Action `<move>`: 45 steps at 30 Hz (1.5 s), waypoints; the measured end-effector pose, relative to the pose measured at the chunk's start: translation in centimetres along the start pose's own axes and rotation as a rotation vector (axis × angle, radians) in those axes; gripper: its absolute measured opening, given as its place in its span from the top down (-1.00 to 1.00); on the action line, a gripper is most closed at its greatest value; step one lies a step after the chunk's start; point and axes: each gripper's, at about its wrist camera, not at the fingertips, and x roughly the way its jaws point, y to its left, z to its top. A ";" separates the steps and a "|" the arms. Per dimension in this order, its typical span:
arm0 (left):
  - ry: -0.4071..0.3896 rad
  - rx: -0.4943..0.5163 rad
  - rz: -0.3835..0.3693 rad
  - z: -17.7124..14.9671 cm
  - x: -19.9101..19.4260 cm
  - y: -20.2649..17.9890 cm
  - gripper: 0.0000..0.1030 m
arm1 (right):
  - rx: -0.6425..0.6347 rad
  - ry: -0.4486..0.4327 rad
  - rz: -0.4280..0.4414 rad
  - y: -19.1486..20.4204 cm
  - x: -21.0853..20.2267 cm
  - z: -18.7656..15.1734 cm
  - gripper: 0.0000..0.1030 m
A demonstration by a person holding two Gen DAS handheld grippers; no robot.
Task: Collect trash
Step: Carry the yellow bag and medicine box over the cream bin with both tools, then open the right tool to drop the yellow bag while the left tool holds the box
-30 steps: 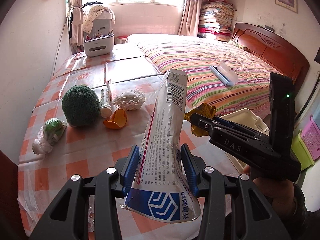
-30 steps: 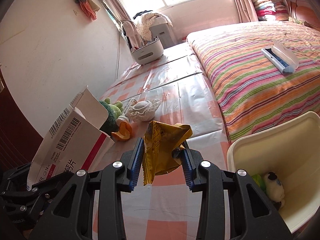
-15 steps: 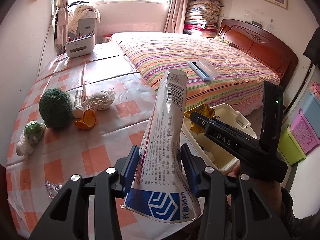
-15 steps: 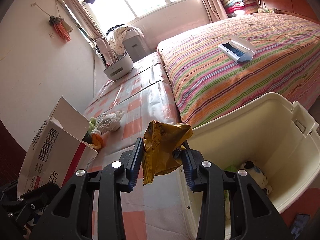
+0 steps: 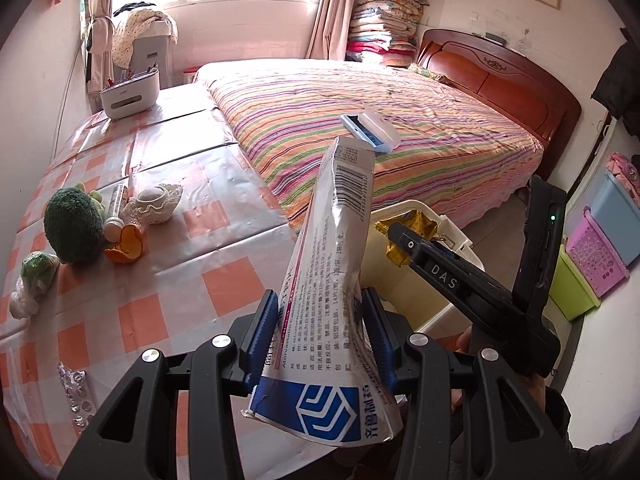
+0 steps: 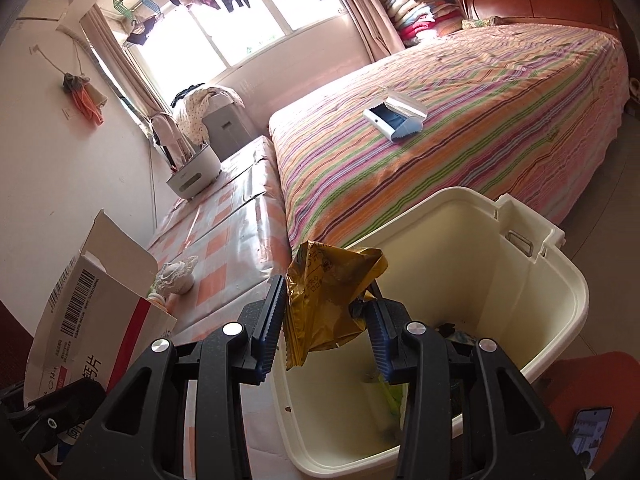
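Jaws loosening over the bin

Right gripper [image 6: 326,332] jaws are opening, the gold wrapper [image 6: 328,304] between them and hanging above the cream bin [image 6: 560,280], placed to drop in. Left gripper [image 5: 320,332] jaws clamp the medicine box [image 5: 336,280] upright beside the bench [image 5: 200,264], likely next

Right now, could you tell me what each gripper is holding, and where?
The left gripper pinches a flattened medicine box across its lower middle. The right gripper, its fingers opening above the bin, has a crumpled gold wrapper by its lower half.
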 end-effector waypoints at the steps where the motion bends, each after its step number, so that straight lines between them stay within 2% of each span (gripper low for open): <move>1: 0.000 -0.001 -0.005 0.1 0.1 -0.2 0.17 | 0.002 -0.008 -0.004 -0.2 -0.2 0.0 0.25; 4: 0.008 0.001 -0.016 0.1 0.5 -0.9 0.17 | 0.001 -0.033 -0.027 -0.6 -0.9 0.1 0.25; 10: 0.021 0.010 -0.022 0.4 1.5 -2.1 0.17 | -0.001 -0.052 -0.100 -1.4 -1.4 0.2 0.10; 16: 0.034 0.018 -0.035 0.6 2.2 -3.0 0.17 | 0.018 -0.057 -0.108 -2.4 -1.8 0.4 0.00; 24: 0.052 0.027 -0.044 0.8 3.2 -3.7 0.17 | 0.034 -0.058 -0.083 -2.9 -2.0 0.5 -0.47; 33: 0.072 0.015 -0.040 1.0 4.2 -3.5 0.16 | 0.135 -0.077 -0.008 -4.4 -2.6 0.7 -0.53; 45: 0.118 0.020 -0.064 0.9 6.2 -4.4 0.16 | 0.337 -0.261 0.037 -8.1 -5.5 1.2 -0.54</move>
